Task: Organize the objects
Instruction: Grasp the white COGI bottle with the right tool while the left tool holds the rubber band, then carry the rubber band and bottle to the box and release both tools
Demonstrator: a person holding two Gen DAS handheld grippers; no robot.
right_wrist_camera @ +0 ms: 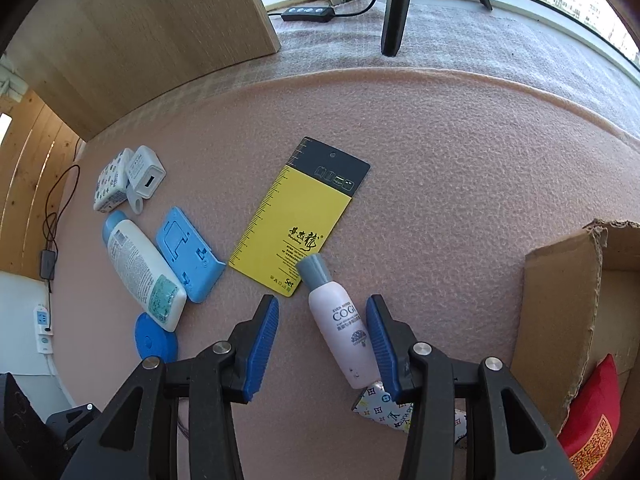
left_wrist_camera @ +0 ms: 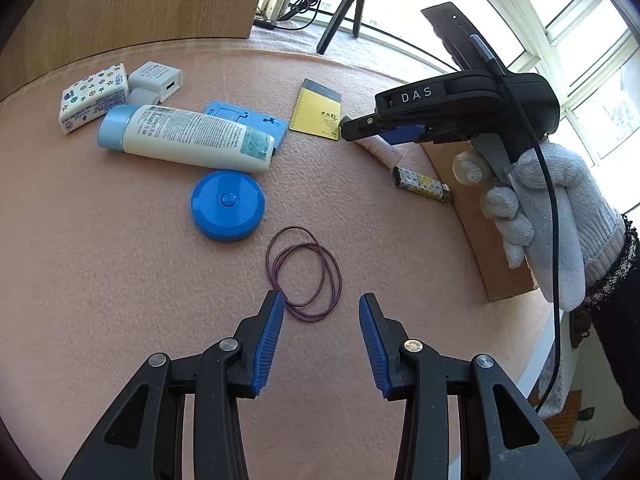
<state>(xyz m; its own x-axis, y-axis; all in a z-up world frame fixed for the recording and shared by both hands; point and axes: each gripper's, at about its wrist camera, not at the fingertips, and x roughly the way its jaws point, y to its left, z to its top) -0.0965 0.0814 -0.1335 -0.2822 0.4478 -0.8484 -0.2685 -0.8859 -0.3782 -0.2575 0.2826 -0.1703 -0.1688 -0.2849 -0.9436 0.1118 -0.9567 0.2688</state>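
On the pink felt mat lie several objects. My left gripper [left_wrist_camera: 321, 304] is open just in front of a loop of dark rubber bands [left_wrist_camera: 304, 274], its left fingertip touching the loop. Beyond are a blue round case [left_wrist_camera: 227, 205], a white tube with a blue cap [left_wrist_camera: 188, 138] and a yellow card [left_wrist_camera: 316, 114]. My right gripper [right_wrist_camera: 322, 306] is open over a small pink bottle [right_wrist_camera: 340, 320] with a grey cap; the bottle lies against the right finger's pad. In the left wrist view the right gripper [left_wrist_camera: 344, 126] hangs over that bottle [left_wrist_camera: 380, 150], held by a gloved hand [left_wrist_camera: 532, 208].
A patterned lighter [left_wrist_camera: 420, 184] lies by an open cardboard box [right_wrist_camera: 560, 320] at the mat's right, which holds a red packet [right_wrist_camera: 592, 416]. At the far left sit a patterned eraser [left_wrist_camera: 94, 96], a white charger [left_wrist_camera: 156, 80] and a blue holder [right_wrist_camera: 188, 256]. A wooden panel [right_wrist_camera: 160, 28] and tripod legs [right_wrist_camera: 396, 8] stand behind.
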